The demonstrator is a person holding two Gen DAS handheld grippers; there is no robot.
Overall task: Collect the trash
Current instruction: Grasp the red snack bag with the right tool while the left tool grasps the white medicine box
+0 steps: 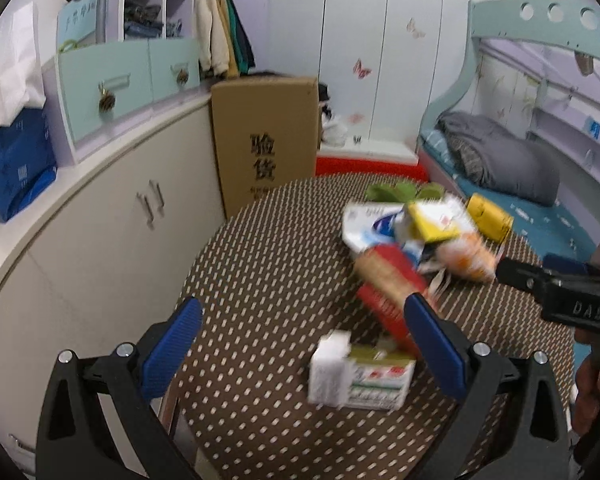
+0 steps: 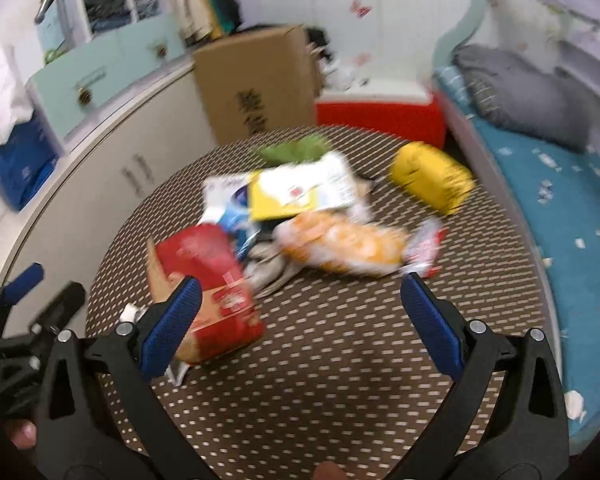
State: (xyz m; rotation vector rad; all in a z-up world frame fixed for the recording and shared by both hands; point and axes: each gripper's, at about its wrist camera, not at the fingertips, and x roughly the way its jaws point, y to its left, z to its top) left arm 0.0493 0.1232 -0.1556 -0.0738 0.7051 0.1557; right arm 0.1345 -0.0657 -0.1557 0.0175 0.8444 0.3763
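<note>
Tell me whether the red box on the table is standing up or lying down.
Lying down. The red box rests on a broad face on the dotted table, beside the open right gripper.

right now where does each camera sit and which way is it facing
Left wrist: on the left gripper, low over the dotted table, facing the white carton; the right gripper enters at right.
Right wrist: on the right gripper, facing the orange packet.
Both share the red box and the cardboard box.
</note>
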